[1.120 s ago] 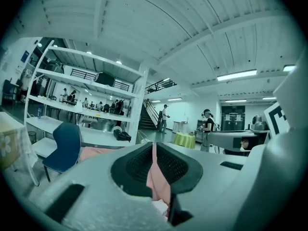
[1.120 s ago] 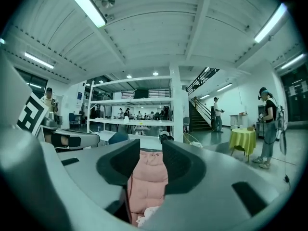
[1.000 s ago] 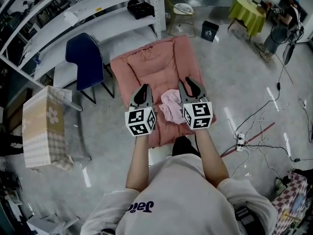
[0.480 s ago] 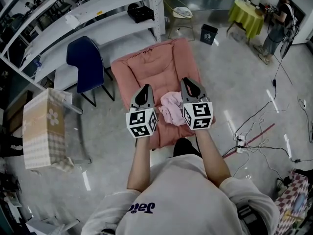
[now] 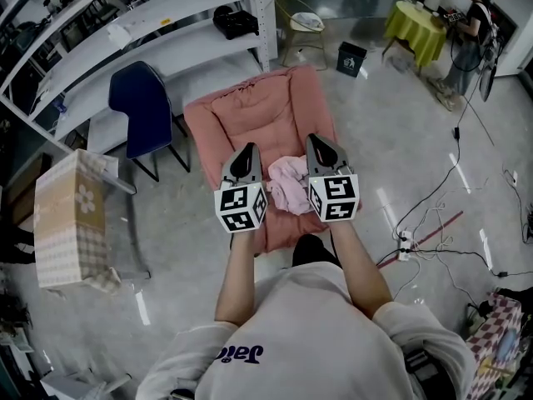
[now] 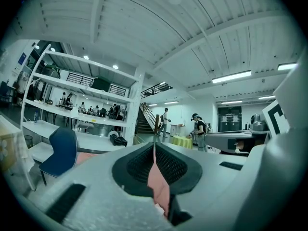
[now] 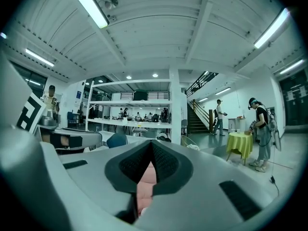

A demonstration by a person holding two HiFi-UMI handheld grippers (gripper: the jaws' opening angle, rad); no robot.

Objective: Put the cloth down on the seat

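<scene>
A crumpled pink cloth (image 5: 289, 185) lies on the front part of the pink cushioned seat (image 5: 250, 111). It sits between my two grippers in the head view. My left gripper (image 5: 246, 153) hovers just left of the cloth with its jaws shut and nothing in them. My right gripper (image 5: 321, 145) hovers just right of the cloth, also shut and empty. In the left gripper view the left gripper (image 6: 154, 147) has its pads together, with pink fabric showing below. The right gripper view shows the same for the right gripper (image 7: 151, 150).
A blue chair (image 5: 141, 98) stands left of the seat, under white shelving (image 5: 166, 15). A cloth-covered box (image 5: 71, 215) is at far left. Cables and a power strip (image 5: 408, 238) lie on the floor at right. A yellow-green table (image 5: 416, 22) and a person (image 5: 470, 15) are far back right.
The right gripper's jaws have drawn together from slightly apart. Both grippers and the cloth stay almost where they were; the view has shifted a little.
</scene>
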